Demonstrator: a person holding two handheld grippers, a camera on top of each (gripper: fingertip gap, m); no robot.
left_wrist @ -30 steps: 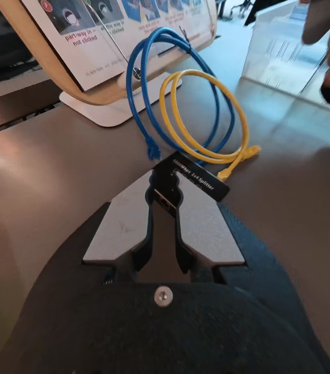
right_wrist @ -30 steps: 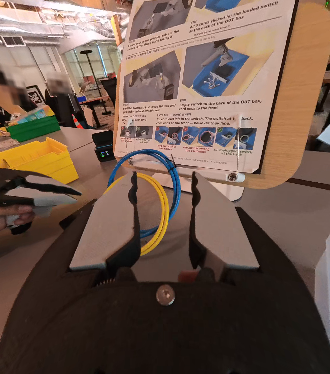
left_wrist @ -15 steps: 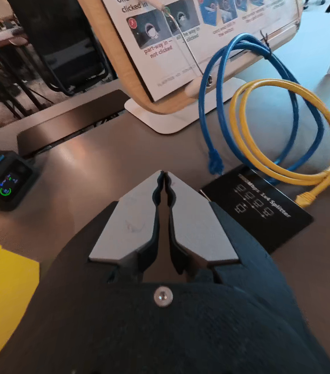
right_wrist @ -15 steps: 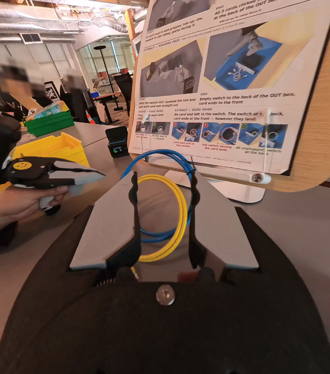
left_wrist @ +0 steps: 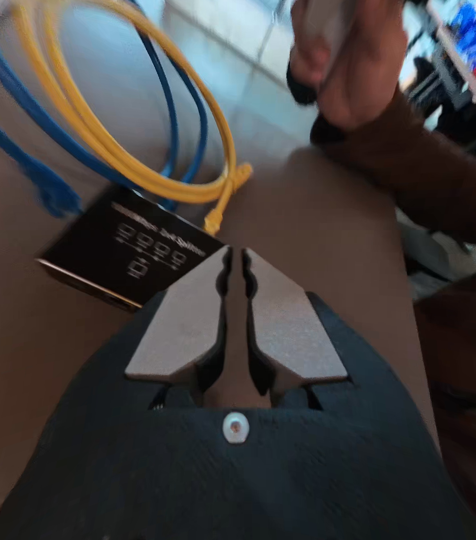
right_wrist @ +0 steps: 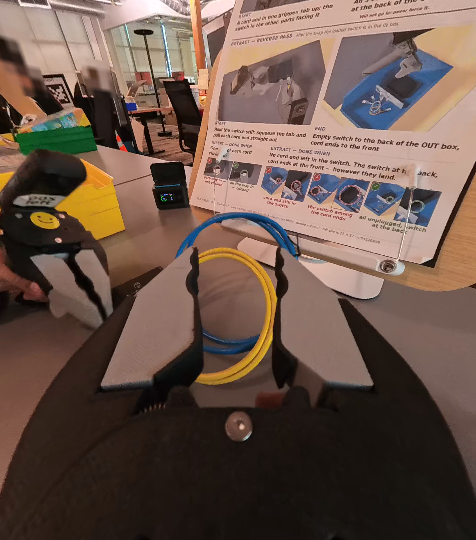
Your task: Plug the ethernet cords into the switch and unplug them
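1. Counting the cords gives two: one blue cord (left_wrist: 41, 122) and one yellow cord (left_wrist: 131, 163), each coiled in a loop, the loops overlapping on the grey desk (left_wrist: 304, 233).
2. One black switch (left_wrist: 120, 248) lies flat on the desk with its printed top face up, just beside the coils; the near strands of both coils run along its far edge, and whether they touch it cannot be told through the blur.
3. In the left wrist view the switch's long axis runs from lower left to upper right, and a metallic side edge faces the lower left.
4. A yellow plug (left_wrist: 213, 222) points down toward the switch's far right corner; the second yellow end (left_wrist: 241, 172) points up and to the right; a blue plug (left_wrist: 55, 198) lies at the switch's far left corner.
5. The left gripper (left_wrist: 236, 251) has its jaws nearly closed with only a narrow slit between them, holding nothing, their tips just beside the right corner of the switch.
6. The right gripper (right_wrist: 235, 254) hangs over the coils with its jaws spread wide and empty; the yellow loop shows through the gap.
7. Behind the coils stands one wooden board (right_wrist: 464, 233) carrying an instruction sheet (right_wrist: 347, 117).
8. Farther left are a yellow bin (right_wrist: 96, 204) and a small black device (right_wrist: 169, 187) with a lit screen.
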